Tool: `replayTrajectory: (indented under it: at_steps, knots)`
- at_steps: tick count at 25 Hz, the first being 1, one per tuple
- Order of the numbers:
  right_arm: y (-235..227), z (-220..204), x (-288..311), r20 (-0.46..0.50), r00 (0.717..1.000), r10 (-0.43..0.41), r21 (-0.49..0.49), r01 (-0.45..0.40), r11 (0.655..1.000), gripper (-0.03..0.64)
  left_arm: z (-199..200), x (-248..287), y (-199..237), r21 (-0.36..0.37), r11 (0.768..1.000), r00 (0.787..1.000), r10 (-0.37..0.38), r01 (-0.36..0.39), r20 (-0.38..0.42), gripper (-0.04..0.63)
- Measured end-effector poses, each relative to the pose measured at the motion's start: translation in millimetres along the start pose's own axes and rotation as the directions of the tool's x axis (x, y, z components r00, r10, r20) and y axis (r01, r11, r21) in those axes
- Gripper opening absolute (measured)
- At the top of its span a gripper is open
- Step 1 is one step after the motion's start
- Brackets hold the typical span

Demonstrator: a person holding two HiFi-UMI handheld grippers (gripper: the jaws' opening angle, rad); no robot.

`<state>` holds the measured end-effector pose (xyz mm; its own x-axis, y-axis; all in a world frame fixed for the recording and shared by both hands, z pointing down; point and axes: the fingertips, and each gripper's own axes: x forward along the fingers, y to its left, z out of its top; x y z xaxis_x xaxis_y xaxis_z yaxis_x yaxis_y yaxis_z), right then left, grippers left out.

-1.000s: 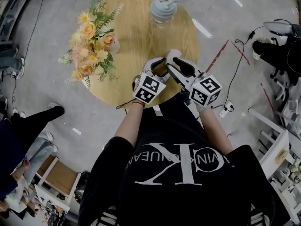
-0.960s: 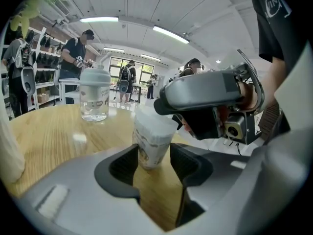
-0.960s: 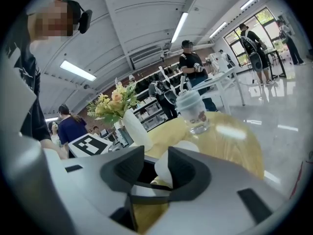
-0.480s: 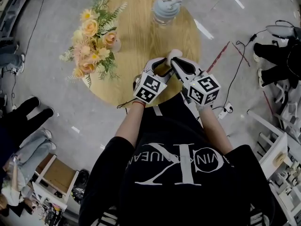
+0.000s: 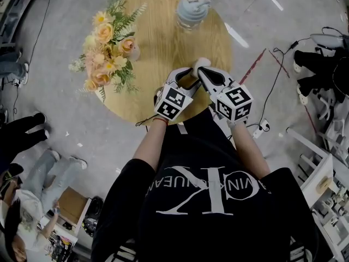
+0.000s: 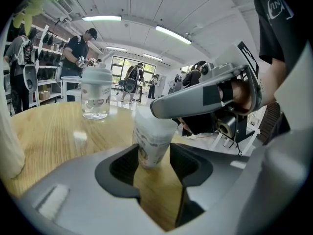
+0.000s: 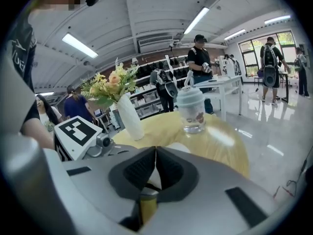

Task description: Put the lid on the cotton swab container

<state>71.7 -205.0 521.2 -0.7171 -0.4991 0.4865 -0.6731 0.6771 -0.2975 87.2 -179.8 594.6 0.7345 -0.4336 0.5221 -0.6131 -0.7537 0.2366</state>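
Note:
The cotton swab container [image 6: 152, 141], a small whitish tub with a printed label, stands on the round wooden table [image 5: 158, 42] near its front edge. It shows as a white spot [image 5: 200, 64] in the head view. My left gripper [image 6: 151, 163] is shut on its lower part, one pad on each side. The translucent lid [image 6: 154, 119] sits at its top. My right gripper [image 7: 155, 153] is shut with its tips meeting, and one of its fingers [image 6: 195, 99] lies across the lid. A white piece [image 7: 152, 176] shows in the hollow behind the tips.
A vase of orange and cream flowers [image 5: 106, 51] stands at the table's left. A clear jar with a blue lid [image 5: 191, 10] stands at the far edge. Cables [image 5: 272, 64] run over the floor at the right, and people [image 5: 22, 141] stand at the left.
The right gripper's jaws have come together over the container's top. Both grippers have stayed where they were. The people at the left have moved.

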Motion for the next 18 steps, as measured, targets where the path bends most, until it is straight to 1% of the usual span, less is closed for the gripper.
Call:
replayTrajectory:
  at_steps: [7,18]
  knots:
    - [2.0,-0.1,1.9,-0.014,1.0,-0.004,-0.008,0.004,1.0,0.015,-0.3,-0.4,-0.4,0.0,1.0,1.0,0.0,0.0,-0.004,0.209]
    - [1.8,-0.1,2.0,-0.006,1.0,-0.008,-0.011,0.008,1.0,0.015,-1.5,-1.0,-0.3,0.001,1.0,1.0,0.01,-0.01,-0.017,0.206]
